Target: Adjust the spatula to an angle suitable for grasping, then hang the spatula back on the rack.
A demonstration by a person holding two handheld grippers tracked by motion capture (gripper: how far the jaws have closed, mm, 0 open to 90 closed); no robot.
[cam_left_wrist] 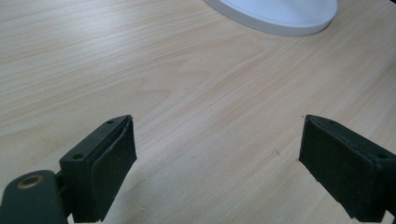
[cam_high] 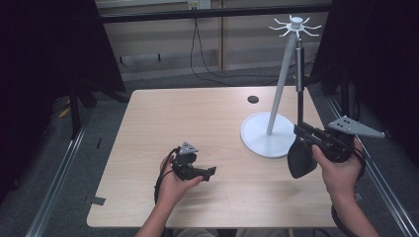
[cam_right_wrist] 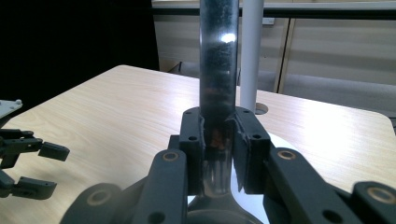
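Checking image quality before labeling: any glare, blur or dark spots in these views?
High view: table evenly lit, both side edges near black. Right gripper view: glare streak on the handle clamped by the right gripper, whose near jaws look soft; left background black. Left gripper view: sharp wood grain, the left gripper open with mild blur at the jaw edges.
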